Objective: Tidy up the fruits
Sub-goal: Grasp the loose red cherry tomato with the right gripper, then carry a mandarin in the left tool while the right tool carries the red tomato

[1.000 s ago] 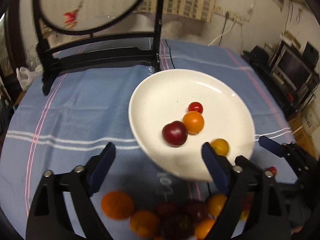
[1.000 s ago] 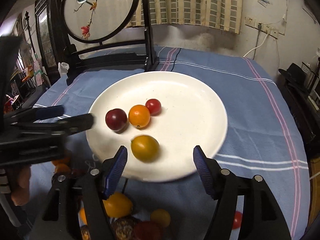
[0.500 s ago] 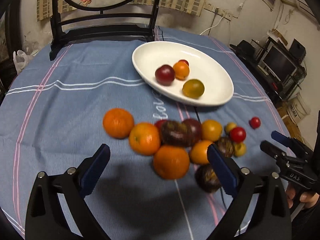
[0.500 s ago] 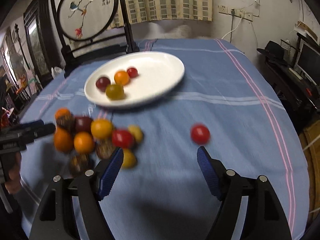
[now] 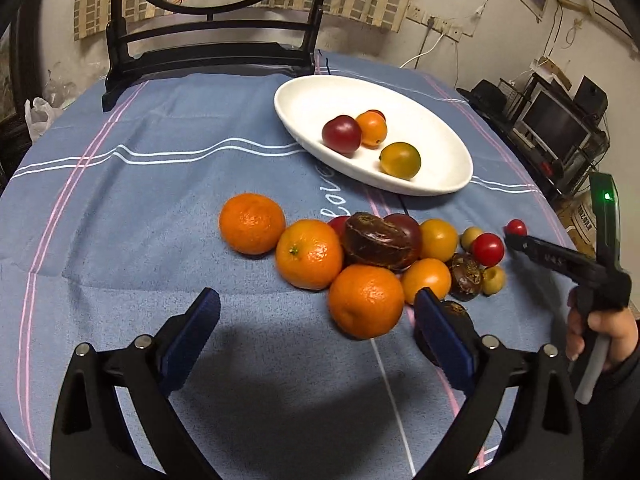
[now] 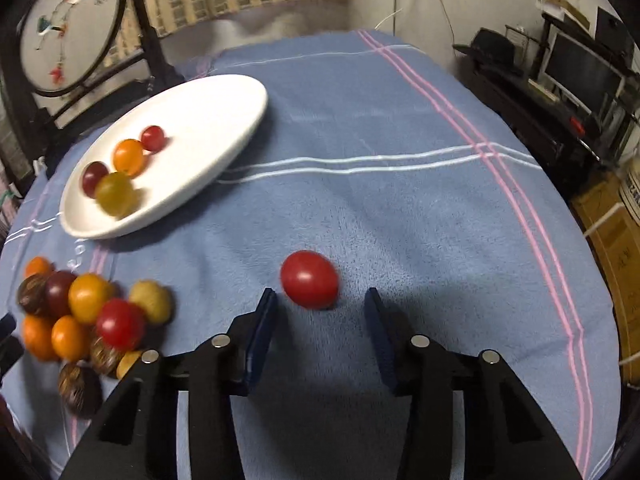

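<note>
**Closing on the stray cherry tomato**

My right gripper (image 6: 320,312) is closing its fingers, and the small, round, glossy red cherry tomato (image 6: 309,279) lies on the blue striped cloth of the tabletop (image 6: 400,220) just beyond their tips, not yet between the pads, alone and well apart from the pile. My left gripper (image 5: 316,324) holds its fingers wide apart and empty, near the large dimpled orange mandarin (image 5: 366,300) at the near edge of the mixed heap of fruit. The shallow white oval ceramic plate (image 6: 240,100) sits at the far left with four small fruits in it.

The risk, I think: if my fingers close short of the tomato, they could nudge it and send it rolling across the cloth. Squeezing hard could split its thin skin.
</note>
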The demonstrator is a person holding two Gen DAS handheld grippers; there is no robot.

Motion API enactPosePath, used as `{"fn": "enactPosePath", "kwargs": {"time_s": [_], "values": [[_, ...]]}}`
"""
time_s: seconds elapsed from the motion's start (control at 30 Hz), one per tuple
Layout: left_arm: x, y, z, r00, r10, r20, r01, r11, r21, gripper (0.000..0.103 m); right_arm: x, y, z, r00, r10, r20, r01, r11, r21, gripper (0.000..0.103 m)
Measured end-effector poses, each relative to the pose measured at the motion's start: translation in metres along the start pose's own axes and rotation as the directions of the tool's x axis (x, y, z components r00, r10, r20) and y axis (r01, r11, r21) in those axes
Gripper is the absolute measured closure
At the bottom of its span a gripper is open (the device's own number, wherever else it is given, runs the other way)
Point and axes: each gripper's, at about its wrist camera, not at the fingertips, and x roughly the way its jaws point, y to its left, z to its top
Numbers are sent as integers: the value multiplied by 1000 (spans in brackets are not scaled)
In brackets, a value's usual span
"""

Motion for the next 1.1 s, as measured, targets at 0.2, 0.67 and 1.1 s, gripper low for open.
{"fn": "enactPosePath", "kwargs": {"time_s": [0.2,0.67,1.1], "values": [[1,-1,-2,1000,11,-8,-11,1000,17,8,-9,3,-9,997,77,30,-77,997,16,76],[25,-14,-12,992,-17,-124,24,998,54,27,-28,37,-24,972,231,44,-225,968,-111,76],[34,-41,-6,993,60,-104,-52,996,73,60,-39,50,-31,968,243,62,-227,953,-199,75]]}}
